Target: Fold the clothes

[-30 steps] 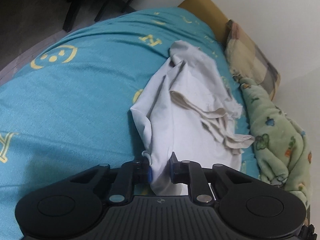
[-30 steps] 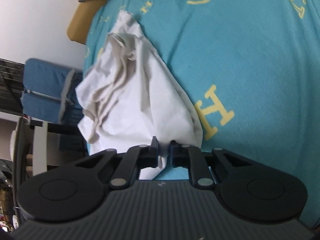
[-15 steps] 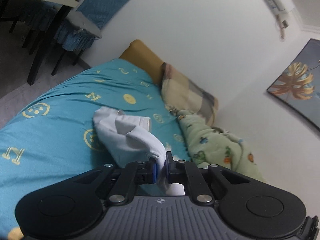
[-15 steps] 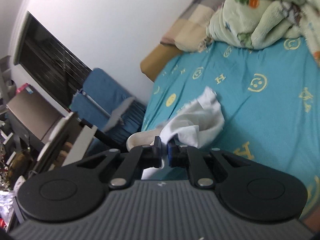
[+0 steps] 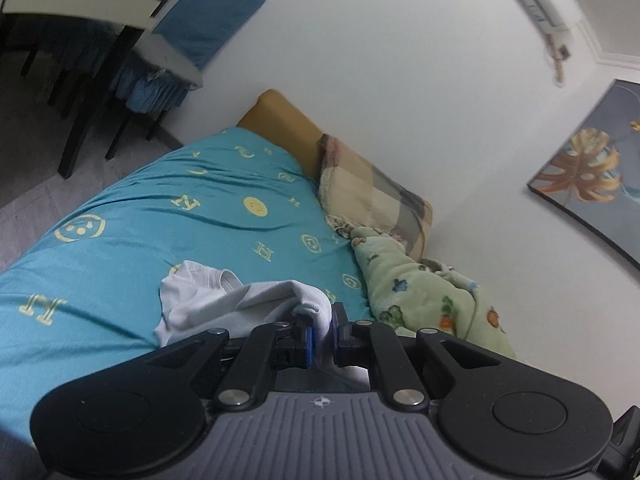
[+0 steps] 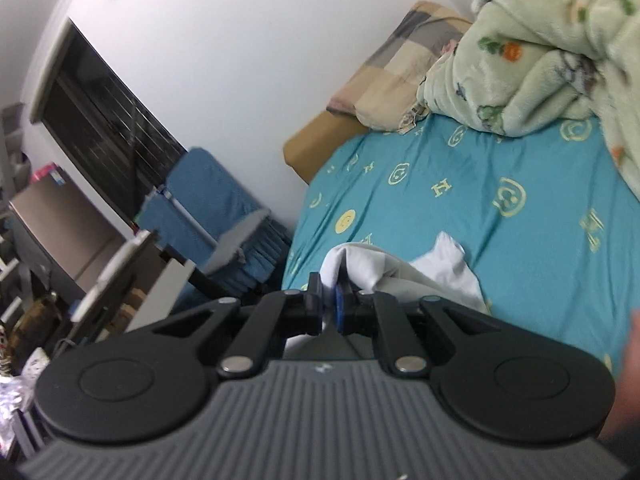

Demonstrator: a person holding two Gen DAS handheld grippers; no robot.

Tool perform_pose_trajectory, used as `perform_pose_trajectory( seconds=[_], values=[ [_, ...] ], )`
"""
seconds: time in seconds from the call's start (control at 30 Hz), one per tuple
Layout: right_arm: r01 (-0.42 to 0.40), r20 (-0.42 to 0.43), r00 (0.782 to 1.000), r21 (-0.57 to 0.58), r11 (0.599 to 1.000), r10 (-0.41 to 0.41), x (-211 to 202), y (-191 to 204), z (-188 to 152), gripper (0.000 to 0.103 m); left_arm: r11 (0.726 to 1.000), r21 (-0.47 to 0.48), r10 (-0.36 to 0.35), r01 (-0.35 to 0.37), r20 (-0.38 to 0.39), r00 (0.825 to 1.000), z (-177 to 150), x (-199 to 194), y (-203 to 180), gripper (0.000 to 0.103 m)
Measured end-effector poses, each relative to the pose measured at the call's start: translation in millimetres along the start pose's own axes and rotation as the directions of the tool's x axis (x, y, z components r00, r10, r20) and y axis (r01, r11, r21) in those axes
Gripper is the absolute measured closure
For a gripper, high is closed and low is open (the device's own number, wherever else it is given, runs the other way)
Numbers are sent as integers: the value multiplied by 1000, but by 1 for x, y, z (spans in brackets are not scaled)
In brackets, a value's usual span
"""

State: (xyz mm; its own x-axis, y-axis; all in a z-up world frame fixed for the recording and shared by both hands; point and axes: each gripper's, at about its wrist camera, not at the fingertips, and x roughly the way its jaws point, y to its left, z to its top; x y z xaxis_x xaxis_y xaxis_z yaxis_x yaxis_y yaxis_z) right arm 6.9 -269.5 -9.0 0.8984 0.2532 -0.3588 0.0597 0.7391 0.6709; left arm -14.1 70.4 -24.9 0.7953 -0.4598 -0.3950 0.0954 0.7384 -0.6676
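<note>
Left wrist view: we pinch the shirt [image 5: 224,304] in the left fingers [image 5: 306,338]; right fingers [image 6: 340,304] pinch it too, above the bed [image 5: 160,208]. Soft, light; hold edges.

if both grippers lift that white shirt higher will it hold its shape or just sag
Likely sag: the shirt already droops in soft folds between the left gripper and right gripper. Probably light, since small pinches hold it. Thin fabric could slip out.
</note>
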Motion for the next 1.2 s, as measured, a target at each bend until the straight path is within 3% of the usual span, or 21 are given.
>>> perform_pose_trajectory(
  seconds=[0.17, 0.3, 0.43, 0.5, 0.53, 0.57, 0.6, 0.63, 0.67, 0.7, 0.77, 0.83, 0.9, 0.97, 1.1, 1.2],
  values=[
    [115, -48, 992, -50, 992, -117, 87, -1, 30, 93, 998, 34, 57, -56, -24, 998, 10, 75, 21, 93],
    [155, -59, 985, -120, 981, -163, 155, -26, 26, 93, 993, 63, 104, -101, -41, 994, 19, 135, 38, 93],
    [202, -161, 964, -77, 976, -212, 197, -62, 10, 91, 988, 80, 139, -134, -65, 988, 25, 187, 54, 93],
    [222, -236, 943, -79, 972, -235, 211, -67, 7, 89, 991, 65, 124, -119, -85, 989, 26, 194, 59, 85],
    [227, -259, 934, -94, 969, -244, 215, -65, 7, 81, 992, 68, 113, -108, -84, 990, 27, 193, 58, 71],
    [226, -266, 931, -120, 967, -250, 216, -61, 8, 74, 992, 74, 104, -98, -82, 991, 28, 193, 57, 49],
    [212, -259, 935, -144, 966, -244, 214, -55, 9, 51, 993, 79, 95, -89, -79, 992, 28, 192, 56, 37],
    [186, -244, 944, -156, 970, -221, 210, -50, 9, 28, 992, 105, 83, -75, -79, 993, 26, 194, 54, 16],
    [156, -228, 955, -160, 975, -190, 206, -46, 8, 21, 989, 137, 71, -60, -80, 994, 23, 196, 51, 8],
    [130, -216, 962, -176, 976, -167, 206, -41, 6, 17, 985, 168, 59, -45, -81, 995, 20, 199, 49, 8],
    [96, -211, 967, -226, 969, -145, 212, -34, 1, 19, 964, 255, 104, -70, -120, 987, 10, 213, 44, 9],
    [91, -222, 962, -277, 956, -156, 225, -32, -6, 20, 941, 321, 161, -108, -143, 976, 0, 227, 45, 9],
    [105, -232, 954, -327, 939, -188, 239, -37, -15, 30, 916, 368, 235, -158, -173, 957, -9, 242, 50, 10],
    [136, -253, 937, -375, 917, -243, 255, -46, -22, 33, 906, 383, 271, -179, -200, 942, -14, 253, 59, 16],
    [135, -243, 942, -361, 923, -233, 264, -59, -25, 33, 894, 408, 283, -183, -199, 938, -17, 257, 62, 16],
    [136, -239, 939, -407, 903, -249, 260, -53, -29, 33, 872, 451, 300, -192, -180, 937, -19, 252, 56, 16]
  ],
)
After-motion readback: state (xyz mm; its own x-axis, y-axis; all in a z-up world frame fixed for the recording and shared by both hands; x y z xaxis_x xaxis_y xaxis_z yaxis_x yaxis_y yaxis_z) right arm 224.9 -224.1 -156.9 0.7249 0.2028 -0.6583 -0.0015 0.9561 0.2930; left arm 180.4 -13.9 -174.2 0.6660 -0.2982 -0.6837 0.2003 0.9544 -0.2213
